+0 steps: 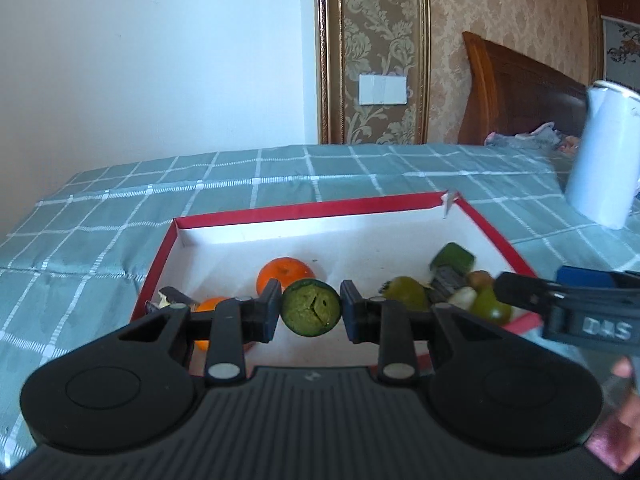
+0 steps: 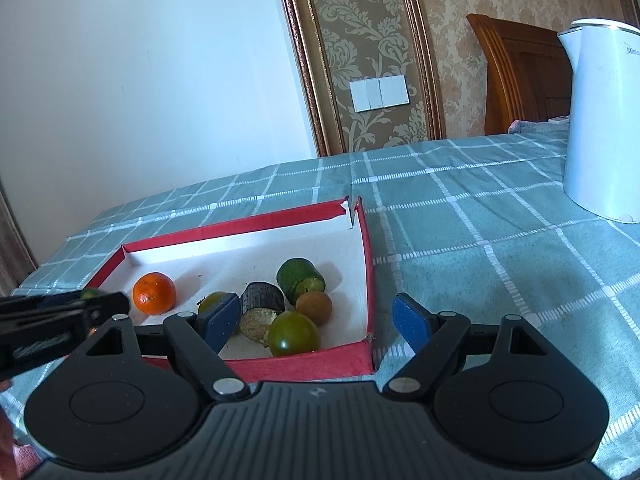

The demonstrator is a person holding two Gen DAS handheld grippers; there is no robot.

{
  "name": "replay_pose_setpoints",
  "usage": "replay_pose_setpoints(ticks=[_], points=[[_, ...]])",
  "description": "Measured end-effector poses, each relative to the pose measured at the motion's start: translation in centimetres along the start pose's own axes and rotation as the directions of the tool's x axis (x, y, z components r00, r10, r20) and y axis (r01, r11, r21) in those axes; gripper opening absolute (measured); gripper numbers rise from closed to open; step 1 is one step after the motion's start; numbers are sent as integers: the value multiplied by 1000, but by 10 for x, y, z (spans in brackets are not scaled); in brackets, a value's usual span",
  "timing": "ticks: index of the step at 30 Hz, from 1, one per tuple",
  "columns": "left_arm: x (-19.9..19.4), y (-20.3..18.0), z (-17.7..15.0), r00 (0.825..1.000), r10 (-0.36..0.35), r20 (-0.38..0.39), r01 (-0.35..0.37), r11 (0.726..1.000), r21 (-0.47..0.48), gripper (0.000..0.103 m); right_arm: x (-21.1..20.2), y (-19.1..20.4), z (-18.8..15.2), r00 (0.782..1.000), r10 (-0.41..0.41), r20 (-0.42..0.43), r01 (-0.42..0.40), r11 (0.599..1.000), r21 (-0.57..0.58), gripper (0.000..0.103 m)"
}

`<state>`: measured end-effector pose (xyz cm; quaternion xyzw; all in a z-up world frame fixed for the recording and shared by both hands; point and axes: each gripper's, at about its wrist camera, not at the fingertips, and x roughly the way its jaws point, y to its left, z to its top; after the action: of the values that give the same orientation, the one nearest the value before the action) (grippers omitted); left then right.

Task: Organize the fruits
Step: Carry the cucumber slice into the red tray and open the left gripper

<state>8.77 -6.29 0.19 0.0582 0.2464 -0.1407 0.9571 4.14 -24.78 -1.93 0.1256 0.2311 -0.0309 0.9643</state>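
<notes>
- The left gripper (image 1: 311, 307) has its jaws closed on a green cut fruit piece (image 1: 311, 307), its pale cut face turned toward the camera, held above the near part of the red box (image 1: 280, 211).
- The right gripper (image 2: 316, 322) has its jaws spread wide and holds nothing; one finger lies over the box's near right part, the other over the tablecloth (image 2: 500, 248) just outside the box's right wall.
- The red box, white inside, rests on the green checked tablecloth.
- An orange (image 2: 154, 293) sits near the box's left wall; a second orange (image 1: 210, 306) shows partly behind the left gripper's finger.
- Toward the box's right wall, a green cylinder piece (image 2: 300, 276) lies beside a dark piece (image 2: 262, 297), with a small brown round fruit (image 2: 314, 307) just in front of it.
- A green tomato (image 2: 293, 334) sits at the box's near edge, touching a slice (image 2: 256, 324) with a pale face.
- A white kettle (image 2: 600, 120) stands at the table's far right edge, well apart from the box.
</notes>
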Motion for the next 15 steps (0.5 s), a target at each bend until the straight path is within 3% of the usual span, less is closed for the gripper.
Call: replay_pose_setpoints(ticks=[6, 15], points=[[23, 5, -1, 1000, 10, -28, -10, 1000, -9, 29, 3, 2, -2, 1000, 6, -16, -7, 1000, -14, 83], [25, 6, -8, 999, -15, -44, 14, 1000, -19, 29, 5, 5, -3, 999, 10, -33, -11, 1000, -25, 83]])
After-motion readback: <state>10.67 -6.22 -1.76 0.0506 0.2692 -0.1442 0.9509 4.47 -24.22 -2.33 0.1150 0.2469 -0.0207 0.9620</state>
